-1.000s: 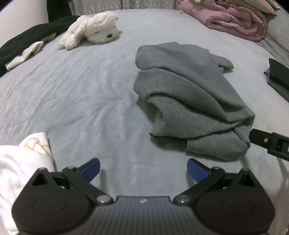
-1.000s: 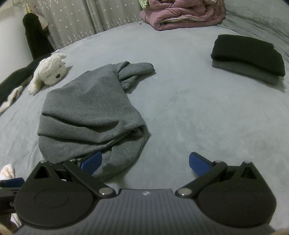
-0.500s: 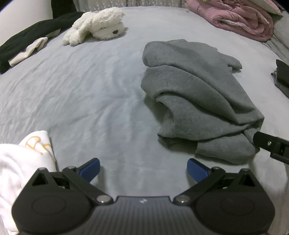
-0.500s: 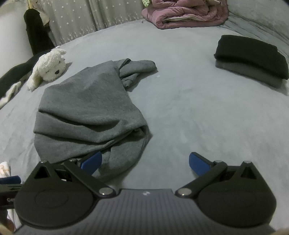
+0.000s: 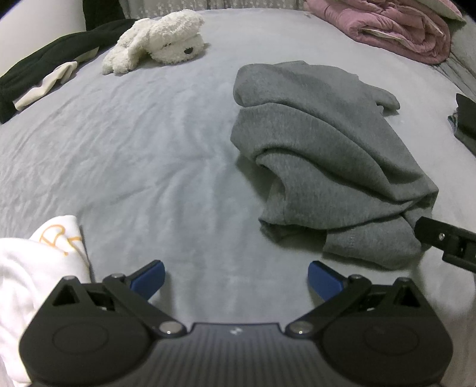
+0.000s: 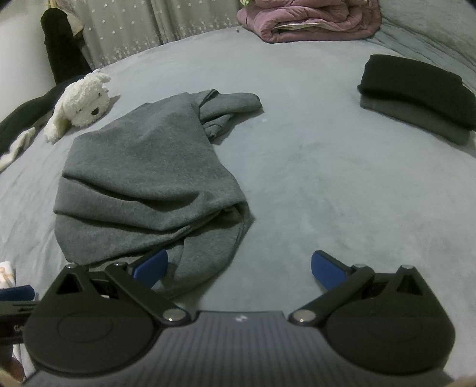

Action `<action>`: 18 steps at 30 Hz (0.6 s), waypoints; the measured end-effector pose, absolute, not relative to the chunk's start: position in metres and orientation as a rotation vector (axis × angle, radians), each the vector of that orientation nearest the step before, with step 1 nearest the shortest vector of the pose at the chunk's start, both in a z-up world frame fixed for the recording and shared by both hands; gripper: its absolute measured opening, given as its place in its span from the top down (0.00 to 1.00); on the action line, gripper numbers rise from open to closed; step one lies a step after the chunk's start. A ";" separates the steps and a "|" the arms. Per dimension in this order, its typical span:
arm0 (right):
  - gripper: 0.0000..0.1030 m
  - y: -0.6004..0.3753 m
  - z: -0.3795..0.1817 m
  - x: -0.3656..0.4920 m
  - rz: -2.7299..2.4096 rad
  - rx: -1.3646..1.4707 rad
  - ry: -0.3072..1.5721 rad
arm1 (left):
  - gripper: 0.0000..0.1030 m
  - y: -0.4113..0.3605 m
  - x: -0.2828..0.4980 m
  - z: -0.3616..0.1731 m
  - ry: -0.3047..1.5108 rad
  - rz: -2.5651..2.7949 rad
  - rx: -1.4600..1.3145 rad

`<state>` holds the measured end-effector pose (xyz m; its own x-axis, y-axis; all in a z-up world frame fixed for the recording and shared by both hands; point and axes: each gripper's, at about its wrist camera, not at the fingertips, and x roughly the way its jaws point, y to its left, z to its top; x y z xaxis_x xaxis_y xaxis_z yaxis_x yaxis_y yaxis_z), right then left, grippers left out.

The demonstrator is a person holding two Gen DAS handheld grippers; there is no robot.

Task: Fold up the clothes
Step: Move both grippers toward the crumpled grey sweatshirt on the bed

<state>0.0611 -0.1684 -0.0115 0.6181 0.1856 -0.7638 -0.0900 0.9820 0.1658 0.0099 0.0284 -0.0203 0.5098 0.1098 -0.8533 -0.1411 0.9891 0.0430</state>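
A crumpled grey sweatshirt (image 5: 330, 154) (image 6: 148, 184) lies in a heap on the grey bed sheet (image 5: 148, 154). My left gripper (image 5: 236, 278) is open above bare sheet, left of the heap's near edge, with nothing between its blue fingertips. My right gripper (image 6: 239, 268) is also open; its left fingertip (image 6: 150, 266) hangs over the sweatshirt's near hem and the right one over bare sheet. In the left wrist view the right gripper's black body (image 5: 446, 241) shows at the right edge, beside the hem.
A white garment with orange print (image 5: 38, 259) lies at the near left. A white plush toy (image 5: 157, 38), dark clothes (image 5: 44, 65) and a pink duvet (image 6: 309, 18) sit at the far side. A folded black and grey stack (image 6: 416, 92) rests far right.
Both grippers have moved forward toward the grey sweatshirt, which now looks larger and nearer. Both stay open and the sweatshirt has not moved.
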 end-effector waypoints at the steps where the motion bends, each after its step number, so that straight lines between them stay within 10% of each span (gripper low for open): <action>1: 0.00 -0.168 -0.012 0.061 0.159 0.115 0.893 | 0.00 0.028 0.011 -0.021 1.027 0.154 -0.033; 18: 0.00 -0.157 -0.029 0.075 0.128 0.013 0.914 | 0.00 0.026 0.014 -0.034 1.004 0.142 0.026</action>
<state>0.0749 -0.1568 -0.0295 0.6037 0.1164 -0.7886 -0.1053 0.9923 0.0659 0.0137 0.0263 -0.0344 0.5282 0.1307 -0.8390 -0.1069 0.9905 0.0871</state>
